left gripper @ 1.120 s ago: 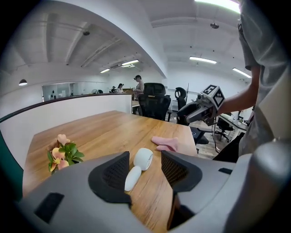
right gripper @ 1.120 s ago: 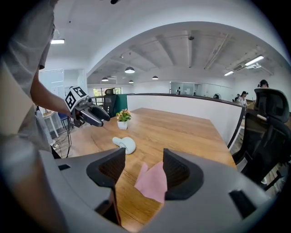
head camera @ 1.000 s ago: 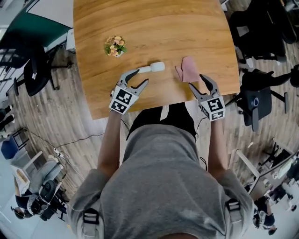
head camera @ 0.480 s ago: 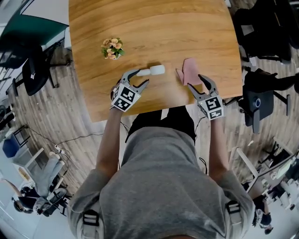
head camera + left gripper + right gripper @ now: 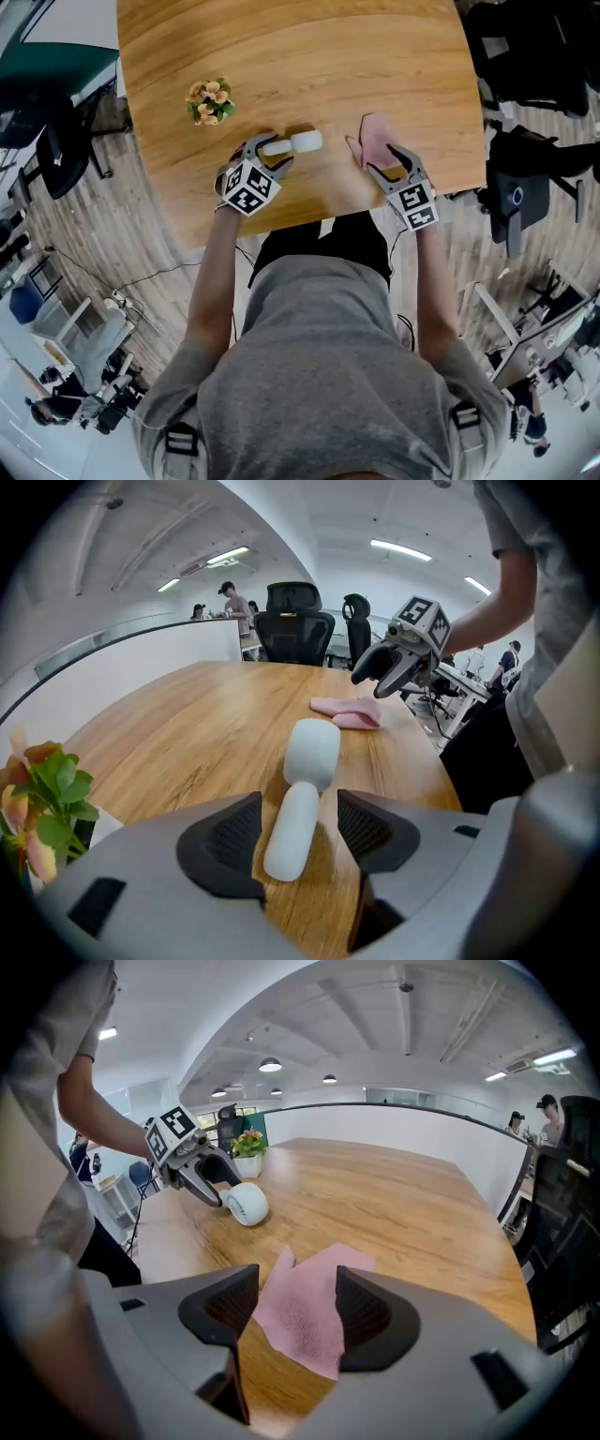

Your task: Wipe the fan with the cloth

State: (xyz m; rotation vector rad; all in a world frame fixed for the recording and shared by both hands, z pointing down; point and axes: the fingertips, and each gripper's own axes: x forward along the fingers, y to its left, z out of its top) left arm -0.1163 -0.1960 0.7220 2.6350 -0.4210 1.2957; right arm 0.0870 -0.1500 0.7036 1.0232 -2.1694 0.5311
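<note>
— Where's the fan (image 5: 298, 142)?
— Lying on the table (image 5: 309, 66) near the front edge, with its handle between the left gripper's (image 5: 270, 153) jaws. Those jaws have just been opening and now stand wide, clear of the handle.
— And the cloth (image 5: 377, 138)?
— On the table, right of the fan. The right gripper (image 5: 382, 159) is over its near edge, jaws apart, with the cloth showing between them.
</note>
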